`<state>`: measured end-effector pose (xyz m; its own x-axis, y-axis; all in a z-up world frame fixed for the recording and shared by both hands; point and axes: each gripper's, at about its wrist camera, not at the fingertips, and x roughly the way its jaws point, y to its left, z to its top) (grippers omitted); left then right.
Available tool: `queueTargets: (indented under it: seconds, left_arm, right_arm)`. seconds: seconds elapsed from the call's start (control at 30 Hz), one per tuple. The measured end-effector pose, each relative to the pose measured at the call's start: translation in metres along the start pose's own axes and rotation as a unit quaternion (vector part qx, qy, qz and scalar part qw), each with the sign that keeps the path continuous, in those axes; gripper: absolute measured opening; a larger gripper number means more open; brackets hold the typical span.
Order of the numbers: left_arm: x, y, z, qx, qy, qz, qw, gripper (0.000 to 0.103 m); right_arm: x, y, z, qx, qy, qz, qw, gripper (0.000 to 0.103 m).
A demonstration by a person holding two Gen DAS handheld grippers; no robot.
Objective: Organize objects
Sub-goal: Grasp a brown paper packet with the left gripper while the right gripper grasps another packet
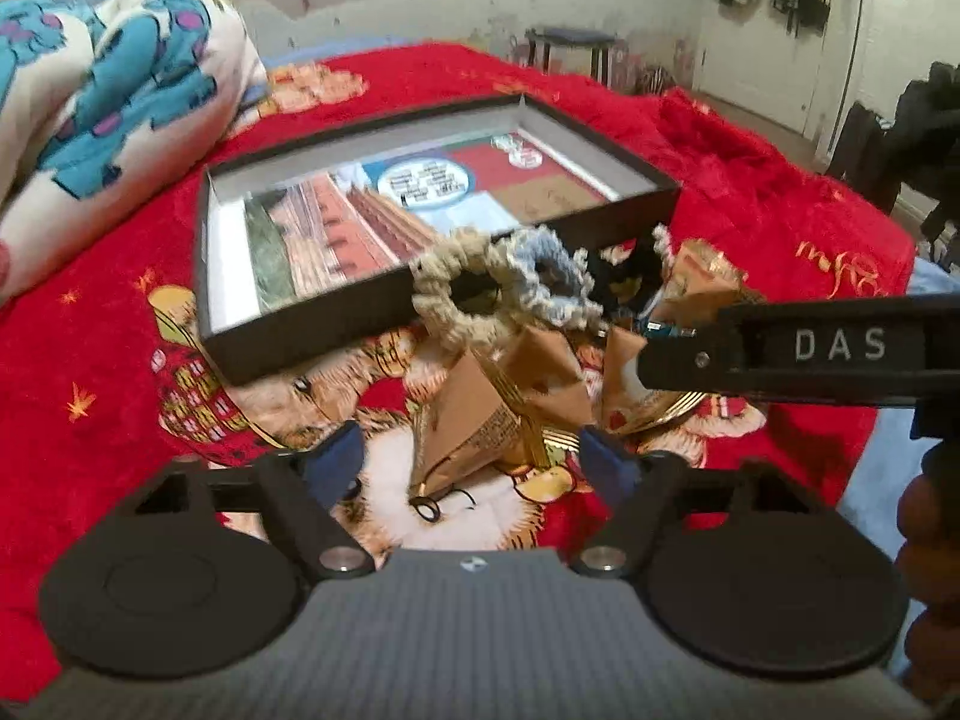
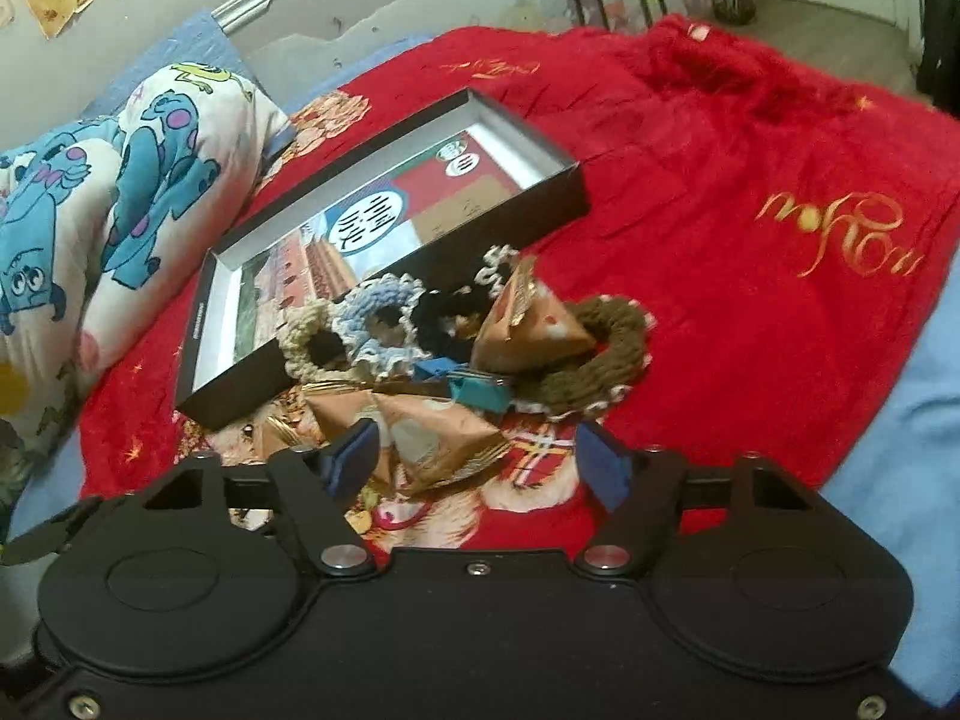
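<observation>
While scrunchies [image 1: 462, 294] lie ahead, a packet [image 1: 480, 426] sits between the left tool [image 1: 474, 462] fingers.

Both views are evenly lit by soft indoor light — no hard shadows, no strong glare. Fisheye bending curves the wall [image 2: 372, 12] and darkens the corners. The heap of scrunchies [image 1: 510, 288] and the box [image 1: 420, 210] are smeared by motion blur — colours oversaturated.

White letters "DAS" stand on the black right gripper [image 1: 840, 348] arm at three o'clock in the left wrist view. Gold script on the red blanket [image 2: 750, 192], at two o'clock, perhaps reads "mohou". Box print is unreadable.
</observation>
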<state>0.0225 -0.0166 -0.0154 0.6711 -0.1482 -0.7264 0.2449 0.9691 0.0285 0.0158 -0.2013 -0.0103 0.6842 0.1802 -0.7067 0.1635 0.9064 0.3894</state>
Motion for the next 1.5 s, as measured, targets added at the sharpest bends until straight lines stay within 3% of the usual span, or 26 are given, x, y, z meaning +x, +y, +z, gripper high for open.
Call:
queueTargets:
  seconds: [0.17, 0.33, 0.5, 0.67, 0.77, 0.97, 1.5]
  left_arm:
    - [0.016, 0.001, 0.004, -0.008, 0.012, 0.033, 0.9993, 0.067]
    - [0.021, 0.01, 0.004, -0.044, 0.018, 0.017, 0.9987, 0.066]
    - [0.026, 0.006, 0.005, -0.041, 0.018, 0.007, 0.999, 0.067]
    - [0.029, 0.006, 0.005, -0.054, 0.021, 0.009, 0.9983, 0.043]
    - [0.025, 0.009, 0.005, -0.066, 0.019, 0.009, 0.9976, 0.036]
    - [0.02, 0.012, 0.003, -0.09, 0.021, 0.011, 0.9957, 0.033]
    - [-0.009, 0.006, -0.002, -0.093, 0.005, 0.034, 0.9951, 0.032]
  right_arm:
    - [0.018, -0.002, 0.004, 0.027, 0.013, 0.017, 0.999, 0.06]
    - [0.033, -0.003, 0.005, 0.039, 0.022, 0.032, 0.998, 0.057]
    - [0.043, -0.001, 0.004, 0.042, 0.024, 0.038, 0.998, 0.056]
    - [0.048, -0.007, 0.006, 0.065, 0.026, 0.046, 0.996, 0.049]
    - [0.05, -0.01, 0.006, 0.076, 0.033, 0.055, 0.995, 0.041]
    - [0.049, -0.009, 0.005, 0.075, 0.035, 0.056, 0.995, 0.033]
    - [0.028, -0.008, 0.002, 0.08, 0.032, 0.056, 0.995, 0.032]
